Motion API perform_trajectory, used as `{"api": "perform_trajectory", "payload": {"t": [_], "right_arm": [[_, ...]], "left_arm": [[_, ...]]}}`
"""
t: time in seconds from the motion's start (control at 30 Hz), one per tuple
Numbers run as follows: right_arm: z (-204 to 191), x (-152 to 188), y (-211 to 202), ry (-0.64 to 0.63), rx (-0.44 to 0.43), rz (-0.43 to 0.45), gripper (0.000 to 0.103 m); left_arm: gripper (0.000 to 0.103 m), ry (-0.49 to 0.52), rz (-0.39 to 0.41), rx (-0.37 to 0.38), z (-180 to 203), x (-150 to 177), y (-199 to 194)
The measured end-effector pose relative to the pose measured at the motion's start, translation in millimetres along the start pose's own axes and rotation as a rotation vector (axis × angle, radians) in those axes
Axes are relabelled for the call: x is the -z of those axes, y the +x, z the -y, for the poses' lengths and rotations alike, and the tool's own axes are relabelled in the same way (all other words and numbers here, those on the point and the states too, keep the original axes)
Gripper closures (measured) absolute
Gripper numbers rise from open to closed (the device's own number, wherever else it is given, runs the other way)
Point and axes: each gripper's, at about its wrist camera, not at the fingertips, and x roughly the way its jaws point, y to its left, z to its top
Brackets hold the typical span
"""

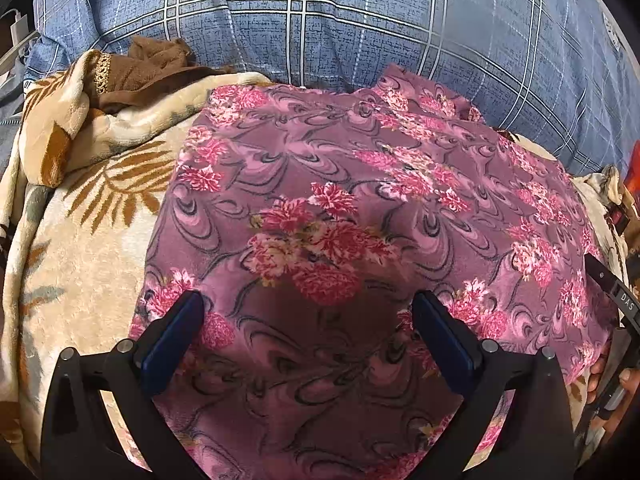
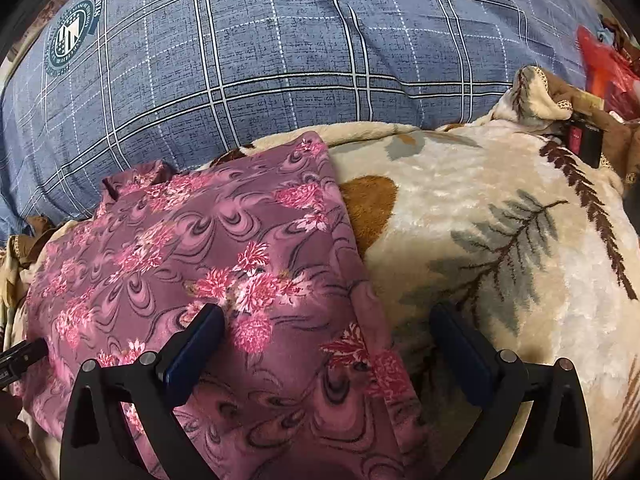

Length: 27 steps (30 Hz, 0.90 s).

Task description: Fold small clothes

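A purple floral garment (image 1: 360, 208) lies spread flat on a cream leaf-patterned blanket (image 1: 80, 272). It also shows in the right wrist view (image 2: 208, 264), at the left. My left gripper (image 1: 308, 304) is open and empty, just above the garment's near left part. My right gripper (image 2: 326, 320) is open and empty, straddling the garment's right edge; its left finger (image 2: 196, 348) is over the cloth and its right finger (image 2: 460, 352) is over the blanket (image 2: 500, 216). The right gripper's edge shows at the far right of the left wrist view (image 1: 616, 300).
A blue plaid pillow or duvet (image 1: 360, 20) rises behind the blanket, also in the right wrist view (image 2: 280, 48). A brown cloth (image 1: 144, 72) lies bunched at back left. A red bag (image 2: 608, 68) and dark objects sit at far right.
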Motion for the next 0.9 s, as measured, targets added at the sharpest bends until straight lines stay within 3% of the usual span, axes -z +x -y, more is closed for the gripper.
{"api": "perform_trajectory", "payload": {"t": [0.27,0.4,0.57,0.73,0.9], "right_arm": [[-8,-1,2,-0.024,0.050,-0.009,0.001],[-12,4,-5,-0.029,0.087,-0.044,0.001],[-4,21,-20,0.000,0.095,-0.034,0.001],[-15,30,-40,-0.002,0.172,-0.035,0.002],[-68,44,-74,-0.118,0.055,0.085,0.001]], "left_arm": [[0.000,0.014,-0.029,-0.001,3,-3,1],[0.000,0.046,-0.064,0.044,-6,-6,-8],[0.000,-0.045,-0.050,0.071,-58,-12,-29],[0.000,-0.156,-0.064,0.063,-117,-24,-37],[0.000,-0.260,-0.134,0.150,-144,-29,-30]]}}
